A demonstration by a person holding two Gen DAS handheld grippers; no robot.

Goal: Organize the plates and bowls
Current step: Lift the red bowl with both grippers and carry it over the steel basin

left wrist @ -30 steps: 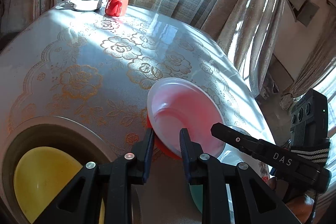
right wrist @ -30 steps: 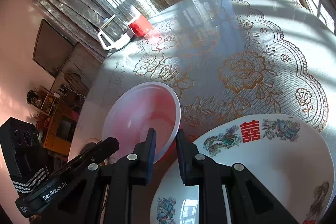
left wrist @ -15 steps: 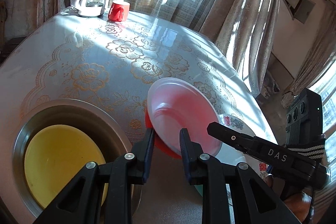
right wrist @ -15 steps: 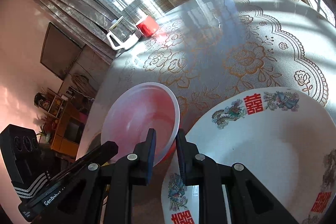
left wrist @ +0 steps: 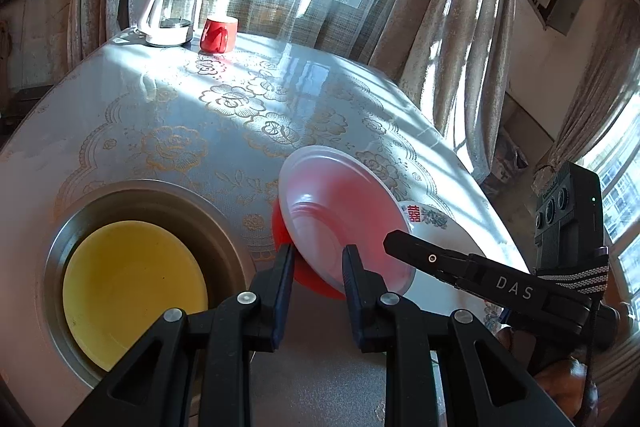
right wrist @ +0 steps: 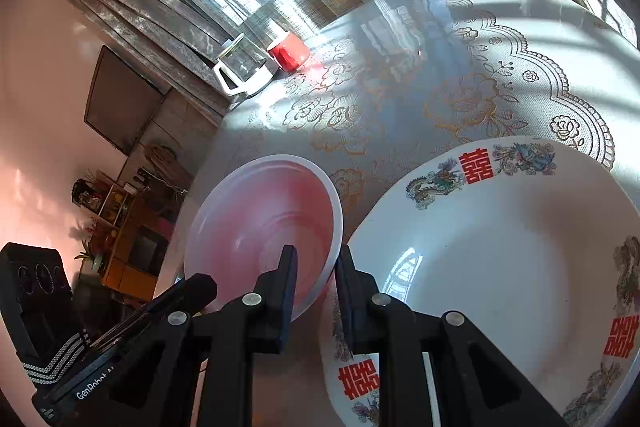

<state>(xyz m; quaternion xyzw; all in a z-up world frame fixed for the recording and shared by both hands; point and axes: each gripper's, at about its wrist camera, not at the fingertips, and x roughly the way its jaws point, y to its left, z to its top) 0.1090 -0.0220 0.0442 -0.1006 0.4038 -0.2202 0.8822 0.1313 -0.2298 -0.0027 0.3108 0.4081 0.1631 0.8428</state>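
Both tongs, left (left wrist: 316,267) and right (right wrist: 314,277), are clamped on opposite rim edges of the thin, glossy red-and-white plastic bowl (left wrist: 340,215), carried above the worktop (left wrist: 200,115). Keep it level and lower it evenly, probably into the steel basin (left wrist: 224,227) holding the yellow bowl (left wrist: 132,287), clear of the slick ceramic plate (right wrist: 500,259).

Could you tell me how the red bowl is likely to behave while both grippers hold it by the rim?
The red bowl looks thin and translucent, so probably light plastic whose rim may flex. Its glossy surface could slip. Gripped on two sides, it seems unlikely to tip.
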